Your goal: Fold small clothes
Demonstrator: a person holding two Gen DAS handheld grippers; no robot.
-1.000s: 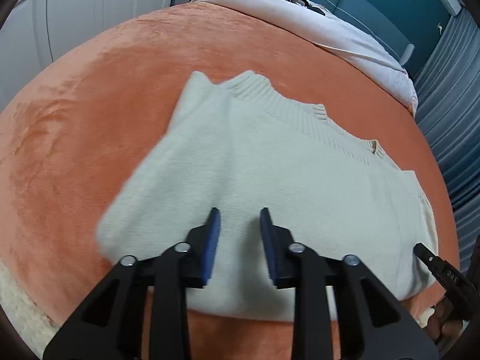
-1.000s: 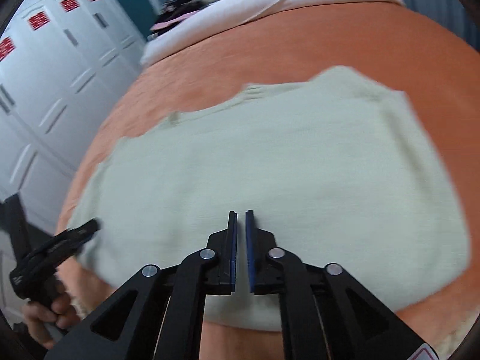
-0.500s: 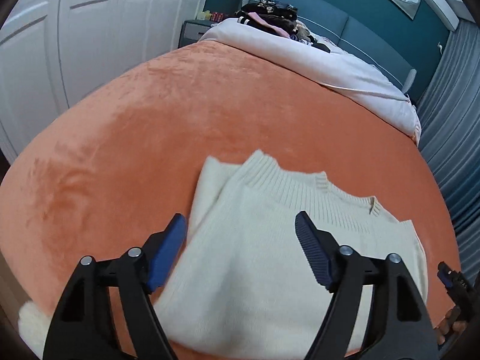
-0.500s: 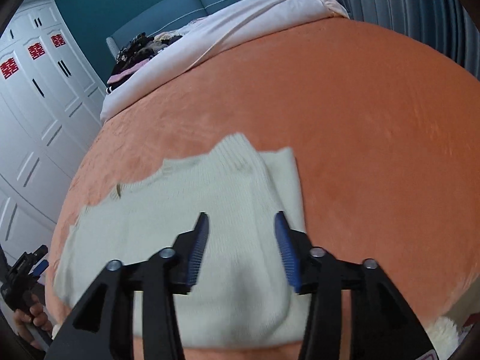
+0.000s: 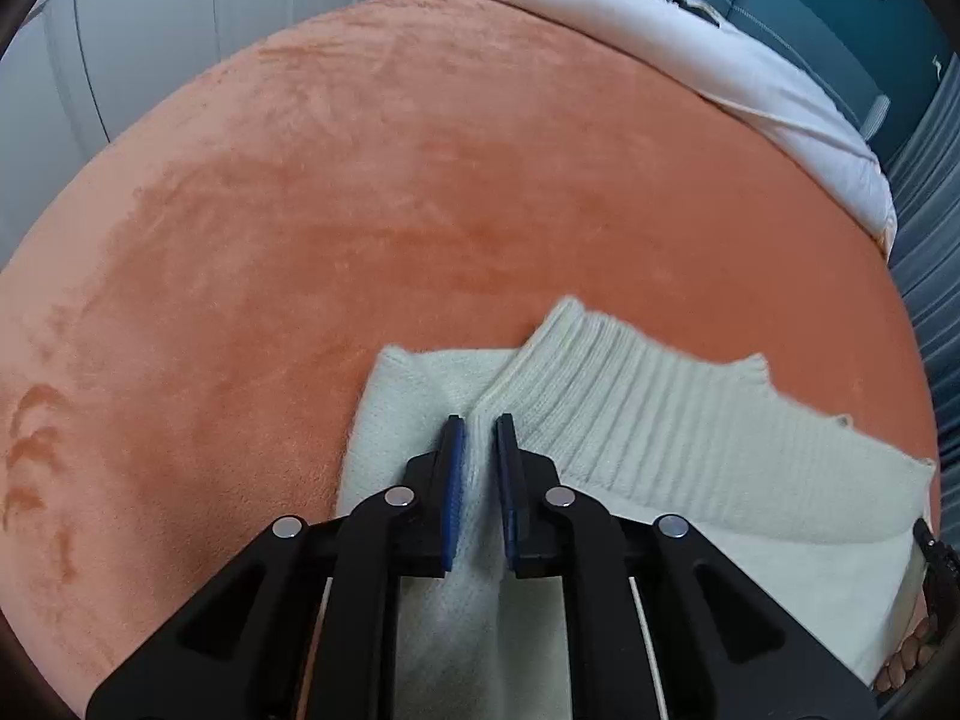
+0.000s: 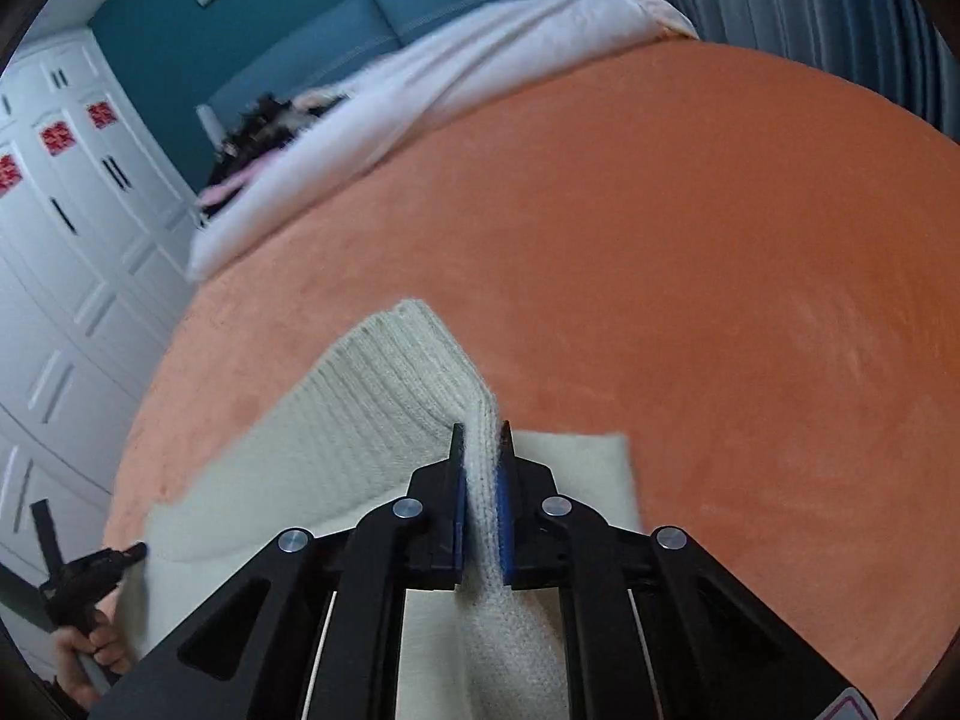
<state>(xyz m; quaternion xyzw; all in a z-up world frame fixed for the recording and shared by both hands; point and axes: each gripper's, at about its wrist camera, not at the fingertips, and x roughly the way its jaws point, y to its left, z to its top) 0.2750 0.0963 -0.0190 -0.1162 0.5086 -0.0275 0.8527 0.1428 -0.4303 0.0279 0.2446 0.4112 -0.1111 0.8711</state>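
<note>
1. Left side first: the left tool [image 5: 478,420] is closing, its blue pads pinching a raised ridge of the cream sweater [image 5: 690,438], right where the ribbed band meets the smoother knit. From this camera the cloth sits at six o'clock, low in the frame, lying on the orange blanket [image 5: 390,192].

2. Why grab there? My read is that this is one end of the ribbed edge, and taking both ends at once lets the whole edge be carried as a straight line for a tidy fold.

3. Over to the right: the right tool [image 6: 480,427] is closing too, and a thick strip of ribbed knit stands up between its pads, clearly clamped. The sweater [image 6: 384,414] runs off toward nine o'clock, where the other tool's black tip and the person's fingers [image 6: 90,642] peek in at the lower left.

4. The grip looks deep, with cloth running well back between the fingers, so a slip seems unlikely to me.

5. Now the garment itself: soft, pale cream, fuzzy on the flat panels and chunky vertical ribbing along the band. A smooth flat layer lies underneath the ribbed part, so it appears doubled over already. It sits near the close edge of the bed, with bare blanket stretching toward twelve o'clock.

6. Beyond it, a white duvet [image 6: 420,96] is bunched up at the headboard end.
</note>
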